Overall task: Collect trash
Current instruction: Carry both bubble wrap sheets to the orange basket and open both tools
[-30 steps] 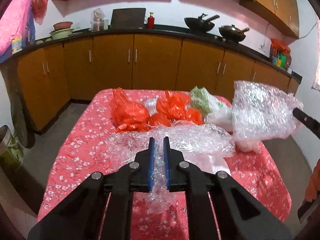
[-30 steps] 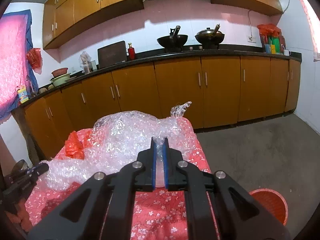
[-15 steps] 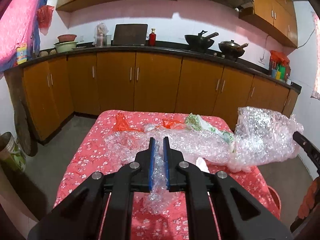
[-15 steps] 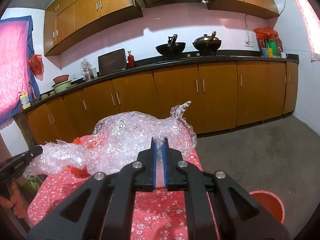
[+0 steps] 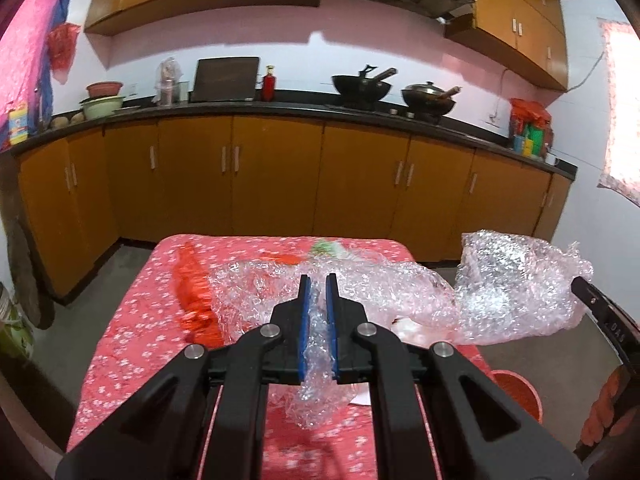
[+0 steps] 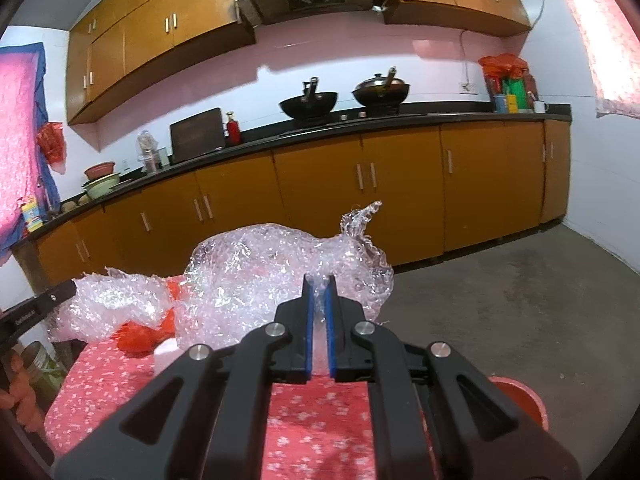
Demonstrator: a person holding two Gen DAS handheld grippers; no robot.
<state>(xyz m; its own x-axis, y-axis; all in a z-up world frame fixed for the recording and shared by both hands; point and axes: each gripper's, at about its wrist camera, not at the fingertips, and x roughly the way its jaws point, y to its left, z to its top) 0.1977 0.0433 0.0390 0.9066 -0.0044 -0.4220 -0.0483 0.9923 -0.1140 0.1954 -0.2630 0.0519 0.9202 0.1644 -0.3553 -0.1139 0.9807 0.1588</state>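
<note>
The left hand-held gripper [image 5: 318, 320] and the right hand-held gripper [image 6: 319, 316] are each clamped on one bubble wrap sheet [image 6: 256, 280], stretched between them above the desk [image 5: 120, 356]. Step in hand: lifting collected trash. The next move likely calls for carrying it to the red bin [image 6: 524, 404] beside the right hand-held gripper. Beyond, orange bags [image 5: 192, 292] lie on the floral cloth; kitchen cabinets [image 5: 276, 176] stand farthest.

Each gripper [image 5: 318, 284] is matte black with blue pads [image 6: 307, 320], silver round screws and triangular cut-outs.
</note>
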